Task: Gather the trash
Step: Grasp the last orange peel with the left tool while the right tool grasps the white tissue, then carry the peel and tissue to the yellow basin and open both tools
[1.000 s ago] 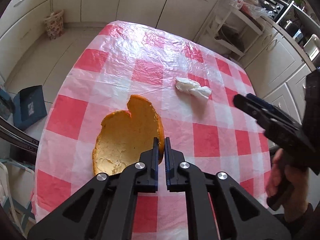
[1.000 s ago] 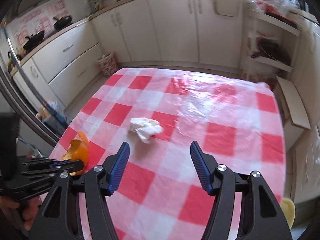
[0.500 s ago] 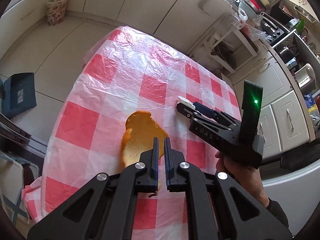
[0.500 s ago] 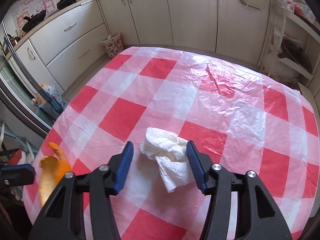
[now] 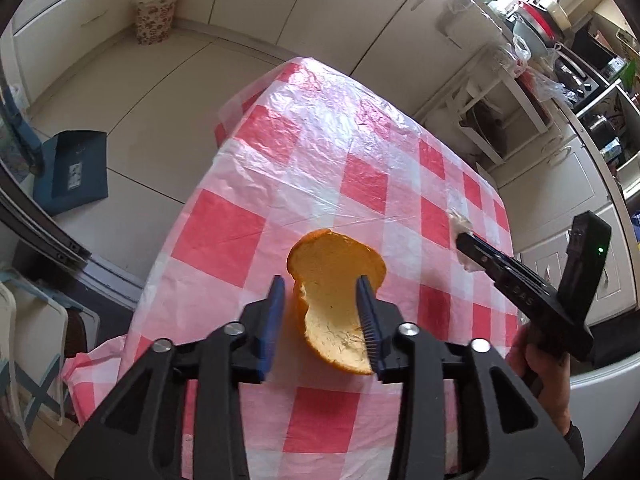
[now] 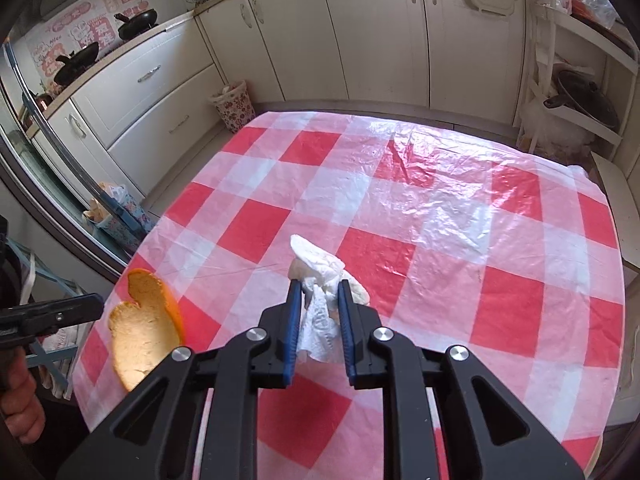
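A large orange peel sits between the fingers of my left gripper, which are spread apart; the peel leans against the right finger above the checked tablecloth. The peel also shows at the lower left of the right wrist view. My right gripper is shut on a crumpled white tissue just above the cloth. In the left wrist view the right gripper is at the right with a bit of tissue at its tip.
The red-and-white cloth covers the whole table. A small floral waste basket stands on the floor beyond the far left corner, also seen in the left wrist view. White cabinets and a shelf rack surround the table.
My left gripper has opened from shut, and the peel now sits loosely between its fingers. My right gripper has closed on the tissue and lifted it slightly.
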`<state>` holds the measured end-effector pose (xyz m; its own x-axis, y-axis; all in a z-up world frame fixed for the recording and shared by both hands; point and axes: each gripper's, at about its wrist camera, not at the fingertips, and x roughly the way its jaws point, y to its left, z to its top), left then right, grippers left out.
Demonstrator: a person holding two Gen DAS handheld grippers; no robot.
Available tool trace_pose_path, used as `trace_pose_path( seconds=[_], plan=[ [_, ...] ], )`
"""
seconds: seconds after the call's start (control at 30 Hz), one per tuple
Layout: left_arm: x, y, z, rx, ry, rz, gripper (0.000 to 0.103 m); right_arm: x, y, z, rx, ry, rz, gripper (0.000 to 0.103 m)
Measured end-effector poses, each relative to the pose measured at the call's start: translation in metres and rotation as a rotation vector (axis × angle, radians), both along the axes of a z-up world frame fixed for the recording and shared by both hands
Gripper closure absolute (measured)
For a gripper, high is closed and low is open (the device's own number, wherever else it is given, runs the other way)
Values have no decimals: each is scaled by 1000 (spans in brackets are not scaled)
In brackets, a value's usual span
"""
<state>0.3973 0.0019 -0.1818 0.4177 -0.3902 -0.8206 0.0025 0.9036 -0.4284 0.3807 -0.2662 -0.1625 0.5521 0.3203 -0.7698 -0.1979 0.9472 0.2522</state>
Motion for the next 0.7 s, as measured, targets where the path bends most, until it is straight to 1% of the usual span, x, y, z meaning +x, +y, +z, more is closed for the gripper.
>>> trace_pose_path(
  seconds=[0.07,0.13,0.23,0.3,0.33,0.37,0.4,0.43,0.53,0.7],
  plan=[
    [2,-2,-11,-9,28,2,59,-3,-1,0,14,7,3,84],
    [5,-8,-22,-8,56,-9,59,-6,0,1,6,6,8,84],
    [5,-20,-32,29,64,-25,59,-10,0,2,5,4,11,84],
    [5,-26,-36,37,62,-29,60,-13,-1,3,7,1,10,84],
    [5,-28,-36,41,53,-28,67,-14,-1,4,8,0,11,84],
    [5,-29,-36,52,52,-28,83,-15,-2,5,8,-2,12,84],
    [5,-30,-36,52,52,-31,91,-17,-2,6,9,-3,13,84],
    [6,-30,-37,31,56,-37,97,-19,-3,7,10,-4,15,84],
    [2,-32,-31,24,39,-41,98,-25,-5,10,14,-8,20,84],
    [-4,-39,-23,-17,19,-63,98,-40,-12,15,19,-15,24,84]
  ],
)
